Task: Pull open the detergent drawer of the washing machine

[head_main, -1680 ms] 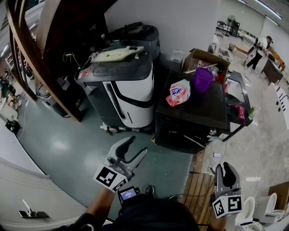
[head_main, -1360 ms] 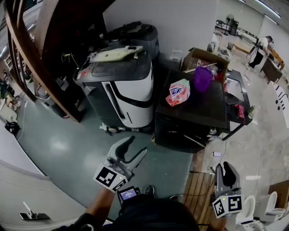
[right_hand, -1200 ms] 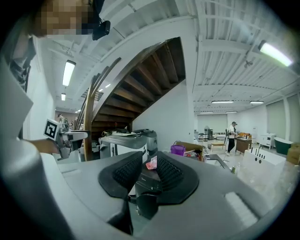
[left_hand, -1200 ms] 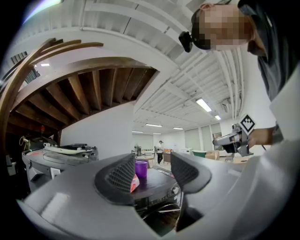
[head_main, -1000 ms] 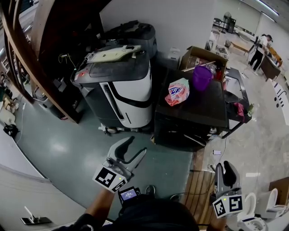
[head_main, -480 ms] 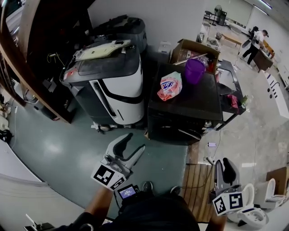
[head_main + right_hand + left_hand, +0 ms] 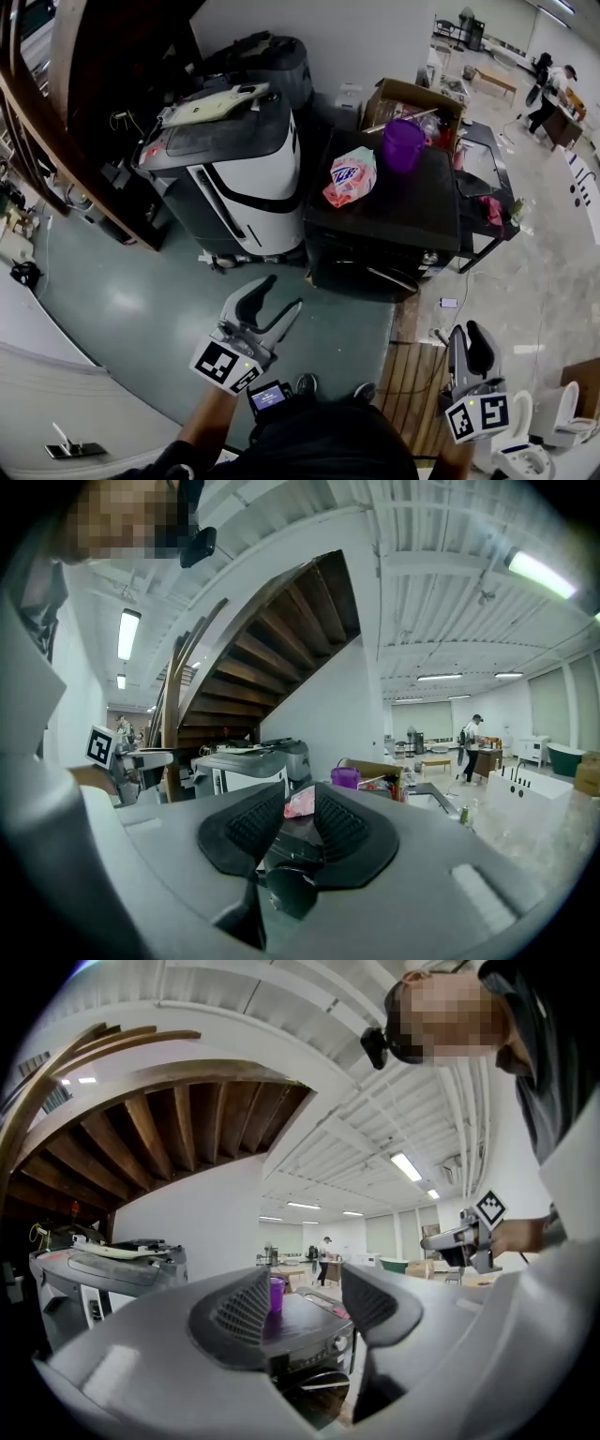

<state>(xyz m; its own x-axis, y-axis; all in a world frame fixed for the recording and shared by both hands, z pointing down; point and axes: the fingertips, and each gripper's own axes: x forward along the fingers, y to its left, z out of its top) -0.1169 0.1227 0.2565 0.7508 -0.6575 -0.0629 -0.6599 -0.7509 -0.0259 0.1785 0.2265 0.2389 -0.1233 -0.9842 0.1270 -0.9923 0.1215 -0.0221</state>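
Observation:
The black washing machine stands ahead of me with its front facing me. A pink detergent bag and a purple cup sit on its top. Its front panel with a round knob shows in the left gripper view; I cannot make out the drawer itself. My left gripper hovers over the green floor well short of the machine, open and empty. My right gripper hangs over a wooden mat at the right, jaws slightly apart with nothing between them.
A white and black appliance stands left of the washing machine. A cardboard box lies behind it. A dark wooden staircase rises at the left. A slatted wooden mat and a white toilet are at the right. A person stands far off.
Both grippers and the head view have shifted a little toward the washing machine. The jaws of both grippers stand as before.

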